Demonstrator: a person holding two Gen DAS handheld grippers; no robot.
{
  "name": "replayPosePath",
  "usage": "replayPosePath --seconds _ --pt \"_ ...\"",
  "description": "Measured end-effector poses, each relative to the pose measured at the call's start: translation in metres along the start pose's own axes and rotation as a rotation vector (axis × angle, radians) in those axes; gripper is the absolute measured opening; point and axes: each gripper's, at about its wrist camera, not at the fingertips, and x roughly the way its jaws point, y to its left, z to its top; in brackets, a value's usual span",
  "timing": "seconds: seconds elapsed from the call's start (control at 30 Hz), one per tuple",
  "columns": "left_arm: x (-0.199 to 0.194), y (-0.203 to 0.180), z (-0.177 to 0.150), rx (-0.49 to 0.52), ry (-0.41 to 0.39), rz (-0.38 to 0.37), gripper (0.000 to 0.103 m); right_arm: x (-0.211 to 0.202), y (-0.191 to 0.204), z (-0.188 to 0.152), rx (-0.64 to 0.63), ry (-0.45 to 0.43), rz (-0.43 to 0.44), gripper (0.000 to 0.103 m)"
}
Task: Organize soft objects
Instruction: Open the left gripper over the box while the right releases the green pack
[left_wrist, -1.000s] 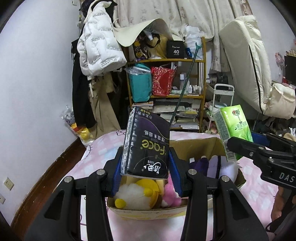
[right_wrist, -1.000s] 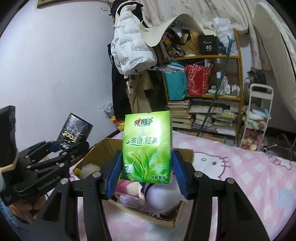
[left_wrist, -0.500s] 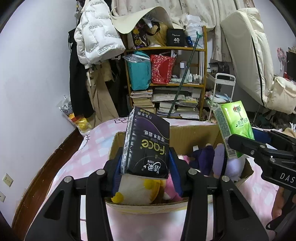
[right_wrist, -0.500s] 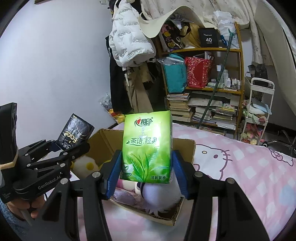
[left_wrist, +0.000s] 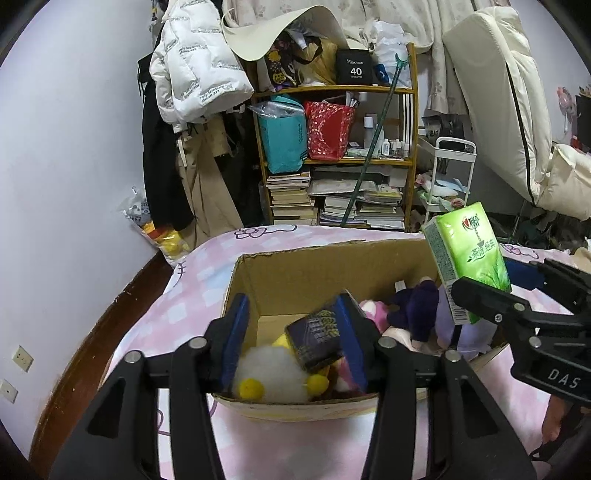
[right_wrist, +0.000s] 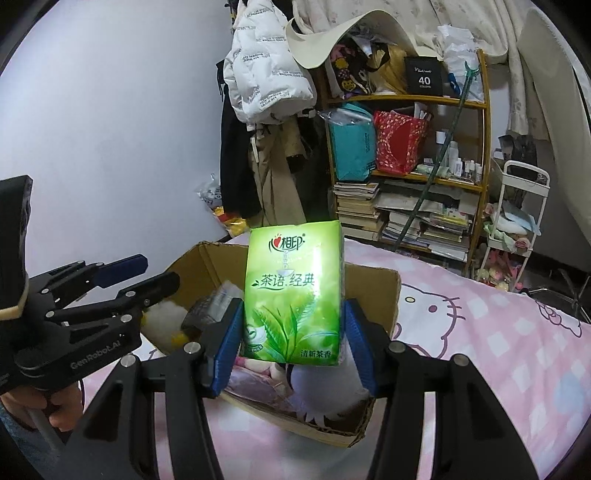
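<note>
A cardboard box sits on the pink bed and holds plush toys: a white and yellow one, a purple one and a pink one. My left gripper is open over the box; the black tissue pack lies loose in the box, leaning against the right finger. My right gripper is shut on a green tissue pack and holds it upright above the box's right part. The green pack also shows in the left wrist view.
The box rests on a pink Hello Kitty sheet. Behind the bed stand a cluttered wooden shelf, hanging coats and a small white cart. A folded mattress leans at the right.
My left gripper has opened and let go of the black tissue pack, which dropped into the box. The right gripper still holds the green pack, now lower over the box.
</note>
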Motion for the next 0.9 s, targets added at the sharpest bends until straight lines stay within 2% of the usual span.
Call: replayPosePath --seconds 0.13,0.23,0.33,0.43,0.53,0.8,0.9 --pt "-0.004 0.002 -0.001 -0.009 -0.002 0.010 0.057 0.000 -0.004 -0.001 0.030 0.007 0.002 0.058" --pt "-0.008 0.003 -0.002 -0.014 -0.003 0.052 0.069 -0.001 -0.008 -0.001 0.051 0.005 -0.007 0.060" --pt "-0.015 0.009 -0.001 -0.033 -0.014 0.072 0.071 -0.007 -0.011 0.000 0.073 -0.008 -0.008 0.070" --pt "-0.025 0.016 -0.002 -0.053 -0.026 0.083 0.077 -0.017 -0.011 0.003 0.077 -0.030 -0.019 0.072" --pt "-0.038 0.021 -0.006 -0.059 -0.040 0.094 0.082 -0.031 -0.010 0.004 0.076 -0.051 -0.036 0.084" --pt "-0.081 0.024 -0.012 -0.023 -0.094 0.140 0.088 -0.074 -0.003 0.008 0.069 -0.101 -0.066 0.096" --pt "-0.100 0.023 -0.012 -0.013 -0.124 0.149 0.094 -0.092 0.001 0.010 0.060 -0.121 -0.076 0.102"
